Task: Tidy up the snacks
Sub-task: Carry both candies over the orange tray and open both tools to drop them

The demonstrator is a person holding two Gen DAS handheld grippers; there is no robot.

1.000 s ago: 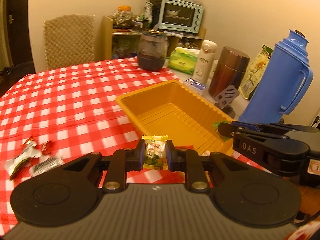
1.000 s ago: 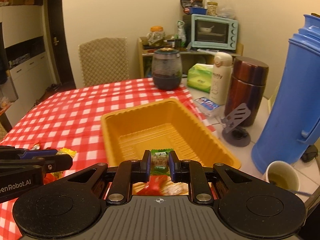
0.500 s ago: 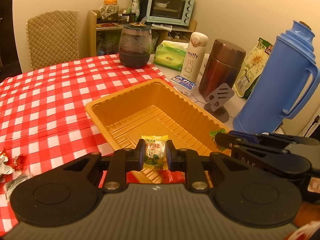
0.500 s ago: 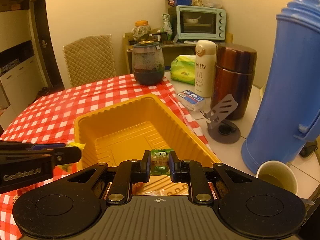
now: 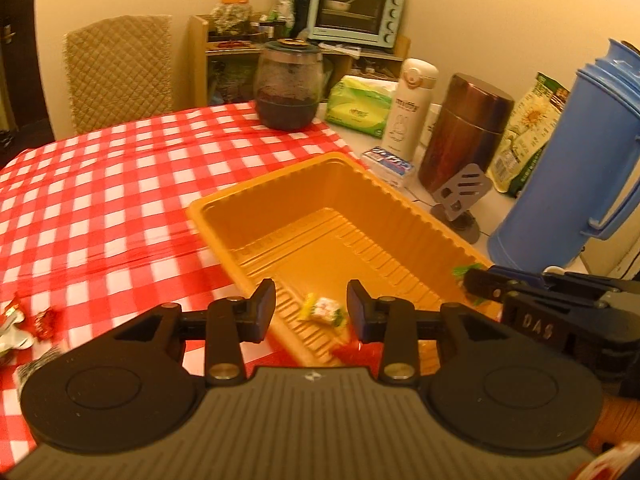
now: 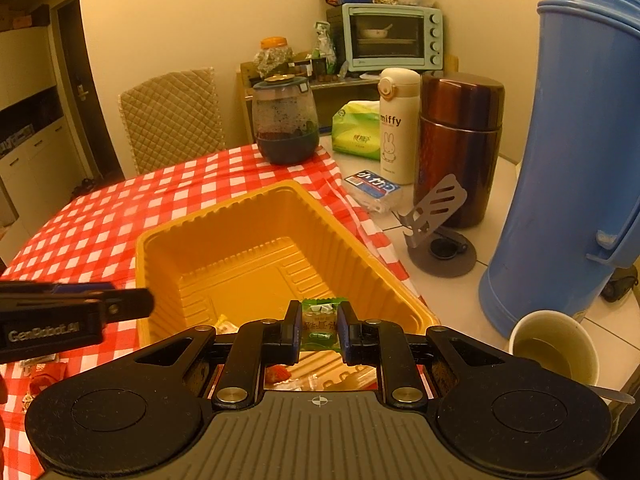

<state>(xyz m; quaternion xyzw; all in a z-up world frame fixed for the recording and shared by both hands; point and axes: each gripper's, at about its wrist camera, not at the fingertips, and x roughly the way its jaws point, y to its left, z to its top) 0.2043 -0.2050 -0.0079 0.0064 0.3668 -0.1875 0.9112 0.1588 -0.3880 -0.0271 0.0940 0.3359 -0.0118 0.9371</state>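
**Gingham table, ribbed tray: one sweet down, one still pinched**

Red-and-white checked cloth (image 5: pixel 100 184) covers most of the table we work at, though its right side is bare pale tile. On the cloth sits the yellow plastic tray (image 5: pixel 280 184), rectangular, with fluted walls and a stepped, ribbed floor; its near edge is hidden from us behind both gripper bodies. A tall blue plastic flask (image 6: pixel 580 152) runs off the top and right of the right wrist view, so we cannot see its whole shape. Beside it stand a brown metal canister (image 6: pixel 456 140) and a paper cup (image 6: pixel 556 344), the cup half cut off by our own gripper.

Our left gripper (image 5: pixel 311 308) has just been opening: its jaws stand spread, touching nothing, and the yellow-wrapped sweet (image 5: pixel 322 309) lies tilted and a little blurred on the tray floor between and beyond them. Our right gripper (image 6: pixel 319 332) is pressed onto a green-wrapped sweet (image 6: pixel 320 326), held upright over the tray's near right corner; the wrapper's print is too small to read. More crinkled wrappers (image 5: pixel 24 322) lie on the cloth at far left, partly out of frame.
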